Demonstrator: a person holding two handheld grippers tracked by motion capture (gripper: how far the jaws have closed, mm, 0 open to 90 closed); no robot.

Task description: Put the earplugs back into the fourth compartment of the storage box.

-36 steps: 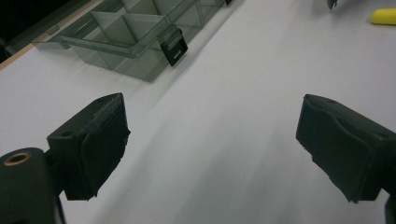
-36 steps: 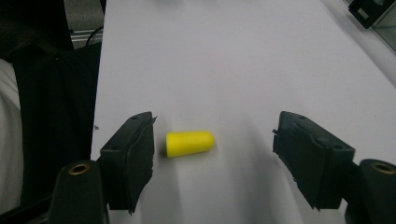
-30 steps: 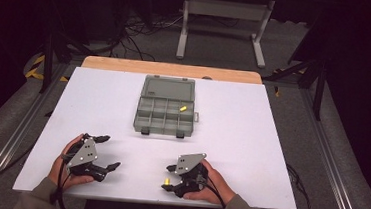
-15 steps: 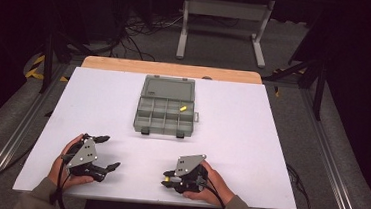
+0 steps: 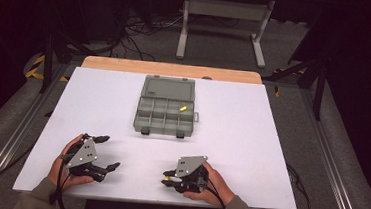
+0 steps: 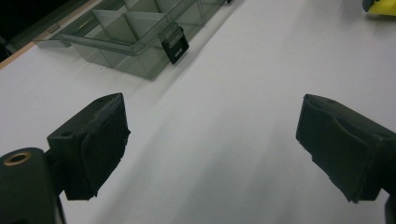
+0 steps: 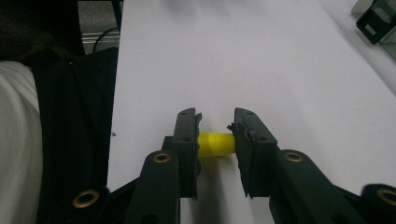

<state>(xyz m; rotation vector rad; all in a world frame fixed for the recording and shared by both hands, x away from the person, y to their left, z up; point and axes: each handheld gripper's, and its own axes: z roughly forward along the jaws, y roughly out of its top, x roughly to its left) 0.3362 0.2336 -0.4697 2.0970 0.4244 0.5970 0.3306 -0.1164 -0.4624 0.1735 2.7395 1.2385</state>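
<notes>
Near the table's front edge, the right gripper [image 7: 215,128] has just closed onto a yellow peg [image 7: 215,143].

Bare white table [image 5: 251,140] lay between my grippers and the open grey compartment box [image 5: 165,108], giving free passage forward. Only that box, toward the far edge, stood in the way; both flanks were clear.

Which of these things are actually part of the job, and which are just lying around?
Part of the job:
- yellow piece, clamped in the right gripper, whose jaws have just closed on it
- open grey box with compartments
- second yellow piece inside it

Lying about:
- left gripper, open and idle
- metal stand and cables behind the table
</notes>
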